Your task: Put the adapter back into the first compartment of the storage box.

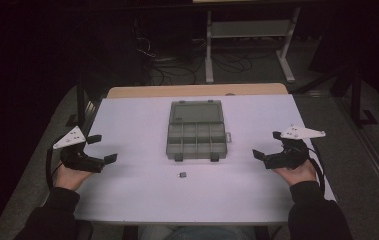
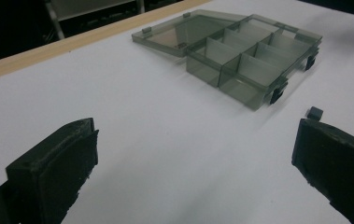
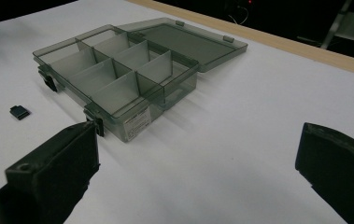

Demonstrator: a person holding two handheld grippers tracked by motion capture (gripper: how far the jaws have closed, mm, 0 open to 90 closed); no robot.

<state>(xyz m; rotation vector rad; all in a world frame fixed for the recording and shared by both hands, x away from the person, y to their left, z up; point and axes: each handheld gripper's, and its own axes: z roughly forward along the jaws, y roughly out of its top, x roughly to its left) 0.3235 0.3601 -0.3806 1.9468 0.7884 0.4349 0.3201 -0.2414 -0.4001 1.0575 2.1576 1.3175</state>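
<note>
The box (image 1: 196,129) lies open and looks empty. A small black piece (image 1: 182,174) waits outside. Both grippers, left (image 1: 101,149) and right (image 1: 265,145), are wide apart, holding nothing.

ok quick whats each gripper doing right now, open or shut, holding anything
Left gripper: open, holding nothing, at the left of the table.
Right gripper: open, holding nothing, at the right of the table.

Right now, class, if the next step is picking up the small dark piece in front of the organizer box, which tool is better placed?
Left, marginally. The small dark piece lies slightly nearer the left tool than the right tool. Both are open and empty, flanking the organizer box.
</note>
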